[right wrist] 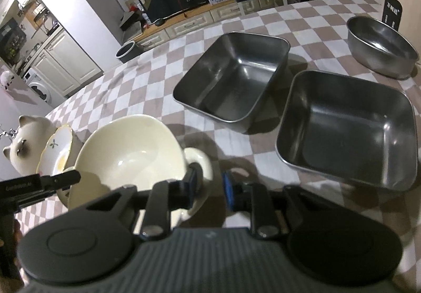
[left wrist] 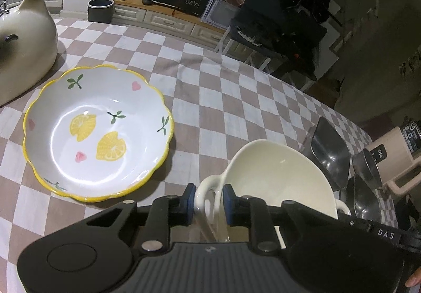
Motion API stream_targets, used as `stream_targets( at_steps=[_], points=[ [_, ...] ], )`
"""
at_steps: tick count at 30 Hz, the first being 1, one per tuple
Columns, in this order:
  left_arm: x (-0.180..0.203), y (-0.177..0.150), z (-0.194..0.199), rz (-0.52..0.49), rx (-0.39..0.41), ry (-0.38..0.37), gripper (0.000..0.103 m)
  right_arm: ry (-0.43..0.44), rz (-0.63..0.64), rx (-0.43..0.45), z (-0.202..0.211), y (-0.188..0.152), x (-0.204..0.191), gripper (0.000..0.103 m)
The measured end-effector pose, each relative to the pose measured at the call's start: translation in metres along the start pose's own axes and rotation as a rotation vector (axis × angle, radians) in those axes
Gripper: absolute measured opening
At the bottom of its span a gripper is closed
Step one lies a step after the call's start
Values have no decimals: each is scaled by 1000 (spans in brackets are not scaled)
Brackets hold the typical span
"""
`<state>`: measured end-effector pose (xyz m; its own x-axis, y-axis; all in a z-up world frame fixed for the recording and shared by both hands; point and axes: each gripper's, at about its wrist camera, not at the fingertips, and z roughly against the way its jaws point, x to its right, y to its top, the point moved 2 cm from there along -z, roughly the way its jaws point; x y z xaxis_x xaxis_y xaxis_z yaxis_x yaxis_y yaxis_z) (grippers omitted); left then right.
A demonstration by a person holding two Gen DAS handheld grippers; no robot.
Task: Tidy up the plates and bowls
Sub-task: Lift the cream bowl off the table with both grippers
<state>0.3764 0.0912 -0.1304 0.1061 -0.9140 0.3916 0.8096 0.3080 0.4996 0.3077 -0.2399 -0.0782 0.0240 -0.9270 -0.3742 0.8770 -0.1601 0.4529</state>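
Two handles, one on each side of the cream bowl (left wrist: 279,179): left hand-held gripper (left wrist: 209,203) narrowed onto the near loop, pads pressing it; right hand-held gripper (right wrist: 209,187) narrowed at the opposite loop, only one pad clearly against it. Probably gripped both sides for a level lift. Ahead-left of the left one, lemon plate (left wrist: 97,132) on the checkered worktop (left wrist: 210,87); ahead of the right, steel trays (right wrist: 231,77).
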Motion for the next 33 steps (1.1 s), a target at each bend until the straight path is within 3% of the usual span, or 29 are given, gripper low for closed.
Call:
stream_targets(
  at_steps=[10, 13, 15, 23, 28, 30, 33],
  points=[
    [-1, -1, -12, -13, -36, -2, 24, 86, -51, -52, -2, 9, 14, 26],
    [-1, -1, -15, -13, -44, -7, 24, 107, -52, -61, 2, 13, 22, 33],
    [0, -1, -16, -14, -46, -6, 24, 121, -65, -68, 3, 14, 29, 43],
    [0, 0, -18, -15, -56, -13, 24, 233, -92, -39, 15, 23, 25, 50],
    [1, -1, -18, -7, -52, -11, 24, 129, 14, -115, -9, 13, 4, 49],
    [1, -1, -18, -12, -49, -10, 24, 100, 5, -116, -18, 10, 2, 36],
    [1, -1, -18, -9, -51, -8, 24, 112, -19, -104, -22, 9, 0, 29]
  ],
)
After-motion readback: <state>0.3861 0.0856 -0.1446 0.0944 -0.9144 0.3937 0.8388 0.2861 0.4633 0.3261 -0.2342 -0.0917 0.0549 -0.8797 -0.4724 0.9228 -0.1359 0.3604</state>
